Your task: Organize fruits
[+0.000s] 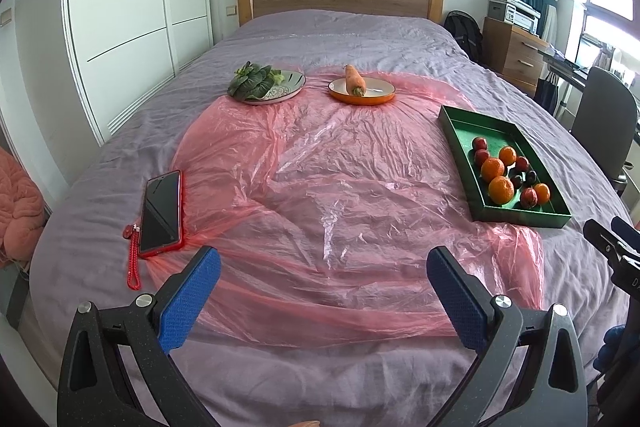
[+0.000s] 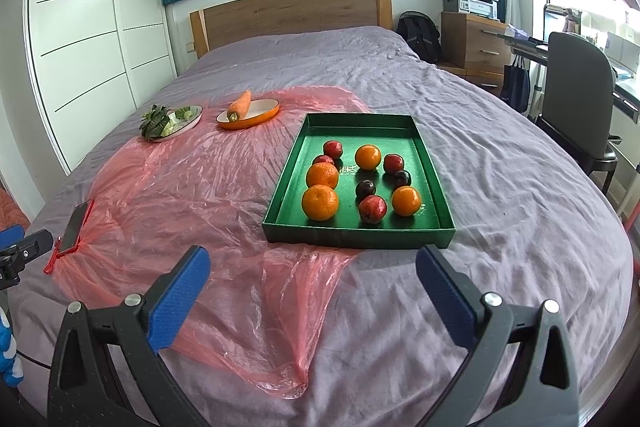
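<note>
A: Status of the tongs?

B: Left tongs [image 1: 324, 267]: blue pads spread wide apart, nothing between them, touching nothing, poised above the near edge of the pink plastic sheet [image 1: 320, 167] on the bed [image 1: 360, 31]. Right tongs [image 2: 312, 275]: same condition, pads wide apart, empty, poised just short of the near wall of the green tray [image 2: 360, 235].

A: Location of the fruit?

B: All visible fruit sits inside the green tray, on the right side of the bed. Four oranges, the nearest at [image 2: 320, 202]; four red fruits, one at [image 2: 373, 209]; two dark plums, one at [image 2: 365, 188]. The kinds are intermixed, not grouped. No fruit lies on the sheet or the bedding.

A: Other items?

B: A carrot [image 2: 240, 105] on an orange dish [image 2: 260, 115], leafy greens [image 2: 154, 121] on a patterned plate [image 2: 188, 119], both at the far end of the sheet. A phone [image 1: 160, 207] at the left.

A: Step in hand?

B: Not settled by these views. Fruit collected in the tray fits a finished gathering; mixed kinds also fit a sort still to be done. Both tongs are idle either way.

A: Requirements for any pickup?

B: The fruits are round and sit close together. My judgement: descend from above, straddle one fruit, close gently; the tray walls limit a side approach, and neighbours may roll.
</note>
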Demonstrator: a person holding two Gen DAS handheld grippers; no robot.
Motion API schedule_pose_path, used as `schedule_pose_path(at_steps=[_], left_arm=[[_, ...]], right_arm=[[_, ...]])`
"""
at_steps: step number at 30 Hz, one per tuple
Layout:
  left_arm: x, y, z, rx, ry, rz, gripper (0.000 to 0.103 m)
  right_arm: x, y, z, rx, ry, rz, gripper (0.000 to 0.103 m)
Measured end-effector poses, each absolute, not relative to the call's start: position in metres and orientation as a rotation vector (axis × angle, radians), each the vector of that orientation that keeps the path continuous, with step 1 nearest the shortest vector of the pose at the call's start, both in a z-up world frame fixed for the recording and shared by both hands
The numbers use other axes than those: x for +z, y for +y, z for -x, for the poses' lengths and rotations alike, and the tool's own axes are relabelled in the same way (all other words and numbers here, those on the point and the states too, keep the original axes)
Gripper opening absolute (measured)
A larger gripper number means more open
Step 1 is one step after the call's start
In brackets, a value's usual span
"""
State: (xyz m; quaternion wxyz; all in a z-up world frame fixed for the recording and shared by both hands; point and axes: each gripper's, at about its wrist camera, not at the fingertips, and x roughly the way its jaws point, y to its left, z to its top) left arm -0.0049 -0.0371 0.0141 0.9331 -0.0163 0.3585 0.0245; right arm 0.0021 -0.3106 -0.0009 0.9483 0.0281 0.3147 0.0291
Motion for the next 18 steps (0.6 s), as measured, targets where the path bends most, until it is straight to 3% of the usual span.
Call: schedule_pose_path(at_steps=[18], left_arm=[[0.01,-0.0381,0.0023,0.045,0.739,0.033,0.101]], right_arm=[[-0.0009,-0.3108,-0.0022,0.058,0.639,-0.055,0.103]])
